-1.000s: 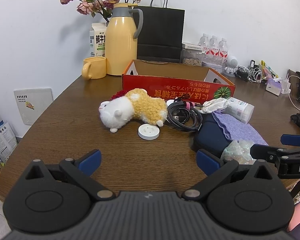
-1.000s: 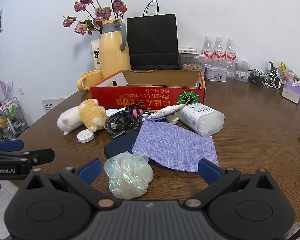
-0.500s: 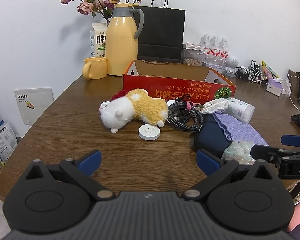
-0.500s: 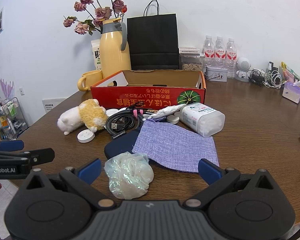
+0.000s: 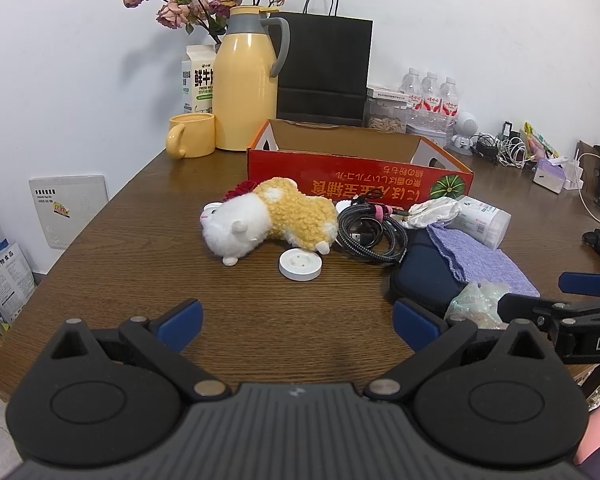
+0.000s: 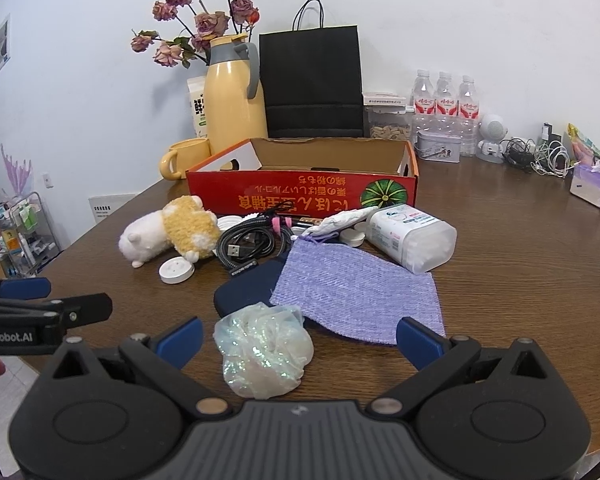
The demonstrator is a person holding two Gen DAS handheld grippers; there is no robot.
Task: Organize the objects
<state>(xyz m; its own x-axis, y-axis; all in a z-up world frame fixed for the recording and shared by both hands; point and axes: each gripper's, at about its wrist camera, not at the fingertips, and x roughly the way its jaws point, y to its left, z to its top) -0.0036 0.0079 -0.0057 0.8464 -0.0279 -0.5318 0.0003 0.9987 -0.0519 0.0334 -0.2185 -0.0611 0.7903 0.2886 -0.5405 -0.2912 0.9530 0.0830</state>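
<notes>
A red cardboard box [image 5: 360, 180] [image 6: 300, 196] stands open on the brown table. In front of it lie a white and yellow plush toy [image 5: 268, 216] [image 6: 168, 232], a white round disc [image 5: 300, 265] [image 6: 175, 270], a coiled black cable [image 5: 366, 232] [image 6: 252, 240], a dark blue pouch [image 5: 424, 276] [image 6: 248, 284], a purple cloth [image 5: 480, 260] [image 6: 356, 284], a white plastic container [image 5: 480, 220] [image 6: 412, 236] and a crumpled shiny bag [image 5: 476, 304] [image 6: 264, 352]. My left gripper [image 5: 296, 320] is open and empty above bare table. My right gripper [image 6: 296, 336] is open, with the shiny bag between its fingers.
A yellow thermos [image 5: 246, 84], a yellow mug [image 5: 192, 136], a milk carton [image 5: 198, 80], dried roses and a black paper bag [image 5: 324, 68] stand at the back. Water bottles [image 6: 444, 108], a tin and tangled chargers [image 6: 540, 156] sit back right. The table's near edge is close below both grippers.
</notes>
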